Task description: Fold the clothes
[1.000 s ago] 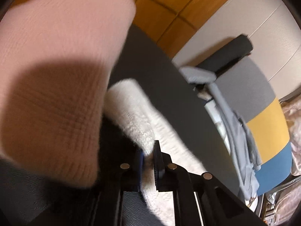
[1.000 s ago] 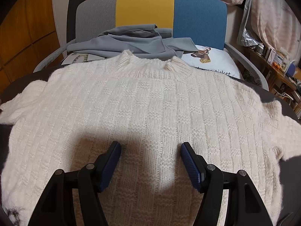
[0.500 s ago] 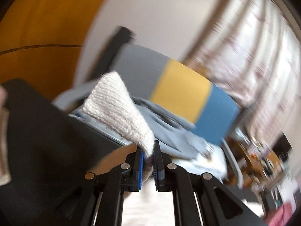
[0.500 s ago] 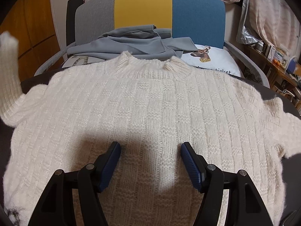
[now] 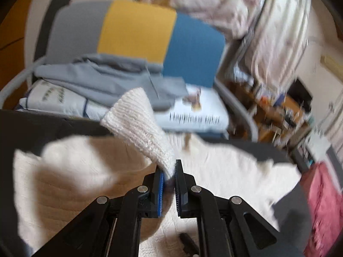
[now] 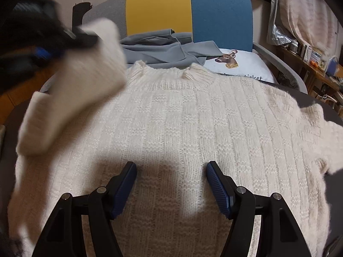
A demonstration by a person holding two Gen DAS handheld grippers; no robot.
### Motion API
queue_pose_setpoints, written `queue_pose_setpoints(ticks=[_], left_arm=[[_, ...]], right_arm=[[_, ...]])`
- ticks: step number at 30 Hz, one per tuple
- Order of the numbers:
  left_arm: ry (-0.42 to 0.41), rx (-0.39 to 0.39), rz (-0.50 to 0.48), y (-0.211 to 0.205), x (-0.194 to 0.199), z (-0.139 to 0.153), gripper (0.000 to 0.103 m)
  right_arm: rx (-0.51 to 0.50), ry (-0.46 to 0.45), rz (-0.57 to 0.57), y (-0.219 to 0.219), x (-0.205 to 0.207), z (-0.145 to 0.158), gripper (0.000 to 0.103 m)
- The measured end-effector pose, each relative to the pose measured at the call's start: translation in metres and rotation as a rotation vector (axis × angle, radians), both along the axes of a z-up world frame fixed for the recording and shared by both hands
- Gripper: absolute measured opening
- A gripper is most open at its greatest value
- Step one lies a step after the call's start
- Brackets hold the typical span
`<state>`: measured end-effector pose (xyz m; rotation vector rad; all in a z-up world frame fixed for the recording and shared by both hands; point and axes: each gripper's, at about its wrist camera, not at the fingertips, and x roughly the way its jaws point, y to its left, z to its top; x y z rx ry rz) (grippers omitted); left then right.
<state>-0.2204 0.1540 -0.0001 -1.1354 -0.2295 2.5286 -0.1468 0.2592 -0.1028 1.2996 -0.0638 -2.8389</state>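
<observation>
A cream knitted sweater (image 6: 182, 124) lies flat on the dark table (image 6: 321, 100), neck toward the far edge. My left gripper (image 5: 169, 167) pinches the ribbed cuff of the sweater's left sleeve (image 5: 139, 124) and holds it lifted over the body; its jaws are opening slightly, with the cuff still between the pads. In the right wrist view that sleeve (image 6: 81, 81) hangs blurred at the upper left below the left gripper (image 6: 85, 38). My right gripper (image 6: 171, 167) stands open just above the lower middle of the sweater, nothing between its fingers.
Behind the table stands a chair with a grey, yellow and blue back (image 6: 188, 12), holding a grey garment (image 6: 158, 47) and a white deer-print pillow (image 6: 240, 66). Cluttered shelves (image 6: 310, 55) line the right side. A pink cloth (image 5: 321, 192) lies at the table's right.
The left gripper has swung the sleeve cuff up from the table's left side and across over the sweater body, rolling as it went. The right gripper has stayed in place, open.
</observation>
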Motion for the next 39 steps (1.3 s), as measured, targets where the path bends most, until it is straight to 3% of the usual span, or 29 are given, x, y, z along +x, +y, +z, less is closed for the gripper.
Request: queue_pose_setpoints(ticks=[2,5,9,13,17,20,25,26,27,28,29,33,36,39], left_arm=[[-0.076,-0.013,-0.026,0.004,-0.001,-0.020,0.012],[-0.160,0.039,-0.035,-0.006,0.009,-0.036,0.018],[-0.098,0.071,-0.016,-0.042,0.048,-0.035,0.019],[-0.030,-0.047,0.034,-0.080,0.090,-0.043,0.019],[-0.064,0.028,0.093,-0.116,0.107,-0.063,0.019],[-0.063,0.106,0.125,-0.128,0.108,-0.067,0.017],[-0.047,0.125,0.130,-0.129,0.109,-0.069,0.017],[-0.049,0.134,0.128,-0.130,0.108,-0.070,0.017],[-0.052,0.151,0.127,-0.132,0.108,-0.071,0.017],[-0.056,0.172,0.126,-0.135,0.108,-0.072,0.017],[-0.060,0.192,0.127,-0.139,0.107,-0.072,0.017],[-0.088,0.239,0.125,-0.147,0.103,-0.073,0.017],[-0.107,0.173,0.117,-0.139,0.094,-0.066,0.018],[-0.028,0.065,0.139,-0.131,0.082,-0.049,0.018]], right_arm=[[-0.005,0.000,-0.001,0.000,0.000,0.000,0.068],[-0.011,-0.001,-0.001,0.001,0.000,0.000,0.068],[-0.030,-0.001,0.003,0.002,0.000,0.001,0.070],[-0.125,0.011,0.015,0.012,0.001,0.008,0.070],[-0.247,0.054,0.057,0.016,-0.009,0.036,0.070],[-0.180,0.063,0.116,-0.010,-0.027,0.060,0.073],[0.221,0.009,0.232,-0.095,-0.055,0.053,0.079],[0.302,-0.005,0.233,-0.106,-0.061,0.047,0.074],[0.380,-0.020,0.219,-0.111,-0.067,0.037,0.061],[0.384,-0.029,0.193,-0.107,-0.071,0.033,0.018],[0.333,-0.033,0.158,-0.095,-0.073,0.034,0.010],[0.022,-0.011,0.025,-0.037,-0.069,0.051,0.010],[-0.165,0.067,-0.026,-0.004,-0.053,0.080,0.010],[-0.256,0.109,-0.046,0.013,-0.044,0.094,0.010]])
